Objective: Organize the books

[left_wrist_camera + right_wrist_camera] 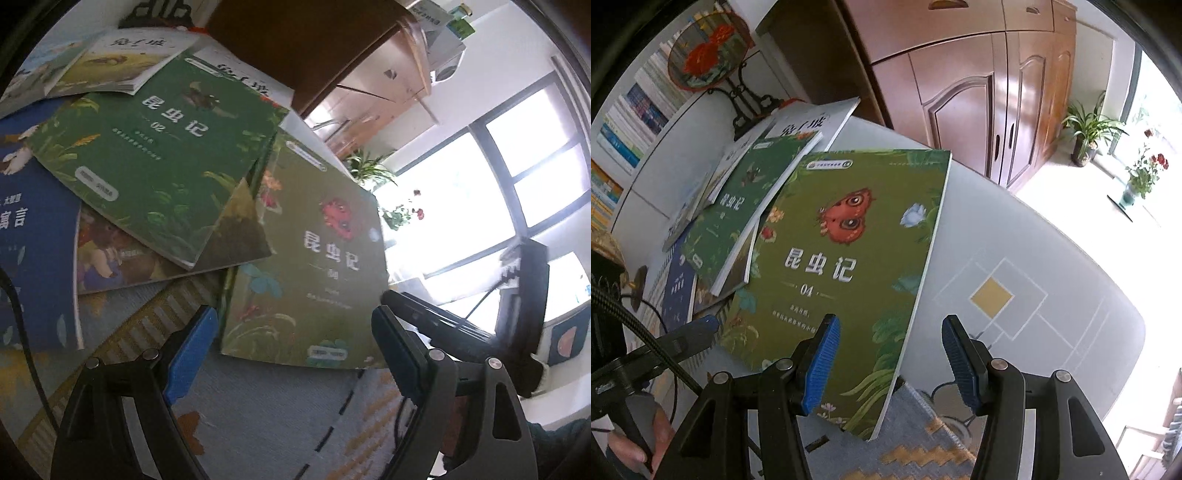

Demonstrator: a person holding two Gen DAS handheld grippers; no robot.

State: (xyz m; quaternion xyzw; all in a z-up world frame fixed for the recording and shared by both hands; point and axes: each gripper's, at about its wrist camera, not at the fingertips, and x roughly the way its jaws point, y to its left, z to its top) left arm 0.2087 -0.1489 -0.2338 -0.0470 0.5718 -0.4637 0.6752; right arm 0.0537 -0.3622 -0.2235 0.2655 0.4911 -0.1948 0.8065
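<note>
Blue-padded jaws of the right gripper (890, 360) stand parted and empty over the olive book 04 (846, 280), a thin, probably floppy paperback overhanging the table (1015, 236), best pinched at its free corner; the left gripper (295, 350) also gapes empty.

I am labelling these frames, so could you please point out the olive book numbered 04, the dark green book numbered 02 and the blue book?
Olive book 04 (846, 258): right wrist view, cover centre near the title.
Dark green book 02 (159, 147): left wrist view, cover centre.
Blue book (33, 236): left wrist view, bare blue cover.
</note>
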